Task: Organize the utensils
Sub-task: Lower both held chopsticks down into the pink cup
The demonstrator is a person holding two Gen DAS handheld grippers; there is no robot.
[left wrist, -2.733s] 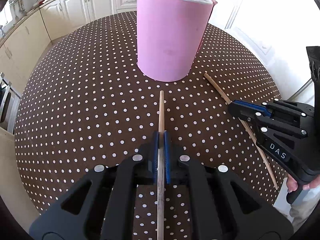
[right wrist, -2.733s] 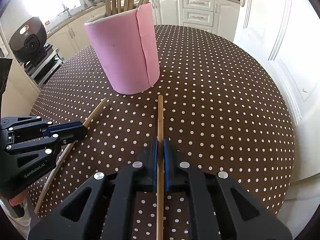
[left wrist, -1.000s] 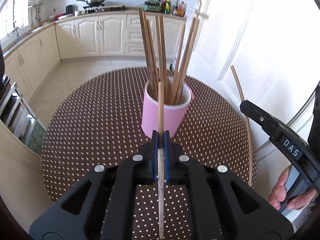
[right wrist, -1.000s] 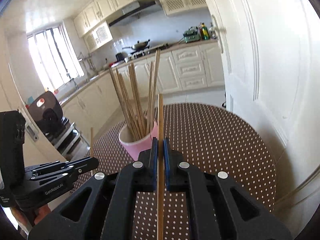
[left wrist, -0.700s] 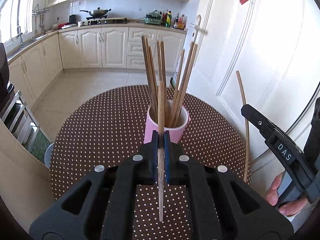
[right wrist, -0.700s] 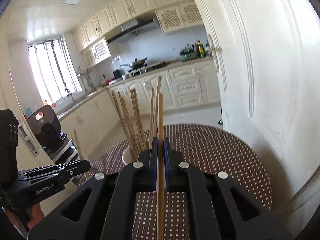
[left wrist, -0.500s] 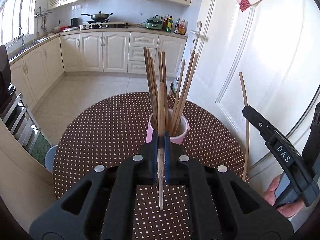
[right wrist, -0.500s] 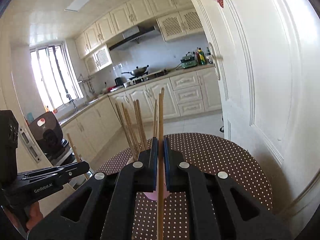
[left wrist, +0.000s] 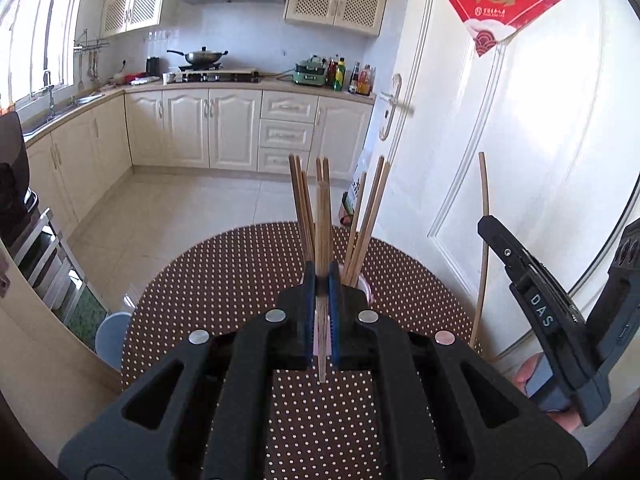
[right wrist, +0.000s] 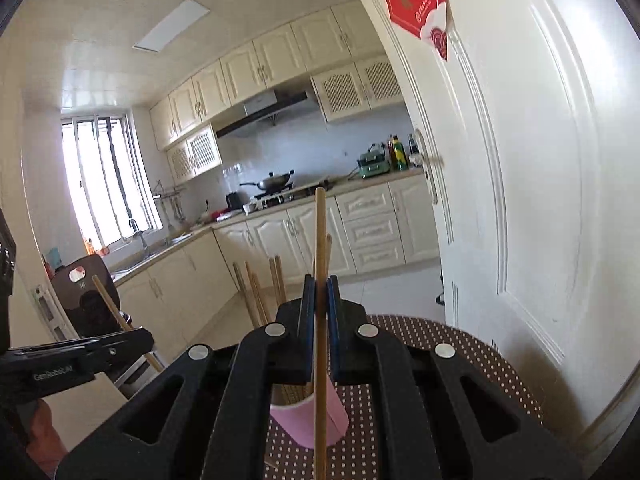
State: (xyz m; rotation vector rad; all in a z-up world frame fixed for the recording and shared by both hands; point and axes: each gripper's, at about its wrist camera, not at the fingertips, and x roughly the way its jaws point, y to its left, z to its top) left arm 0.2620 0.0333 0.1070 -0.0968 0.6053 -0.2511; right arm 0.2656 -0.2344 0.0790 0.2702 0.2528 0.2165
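My left gripper is shut on a wooden chopstick that stands nearly upright above the table. Behind it, several chopsticks stick out of the pink cup, which the jaws mostly hide. My right gripper is shut on a second chopstick, also upright, with the pink cup below it. The right gripper with its chopstick shows at the right of the left wrist view. At the left of the right wrist view, the left gripper holds its chopstick.
The round table has a brown cloth with white dots. A white door stands close on the right. Kitchen cabinets and tiled floor lie beyond. A person's hand holds the right gripper's handle. A dark appliance sits left of the table.
Both grippers have risen with their chopsticks and tilted toward level. The table and pink cup have sunk lower in both views, and more of the kitchen and ceiling shows.
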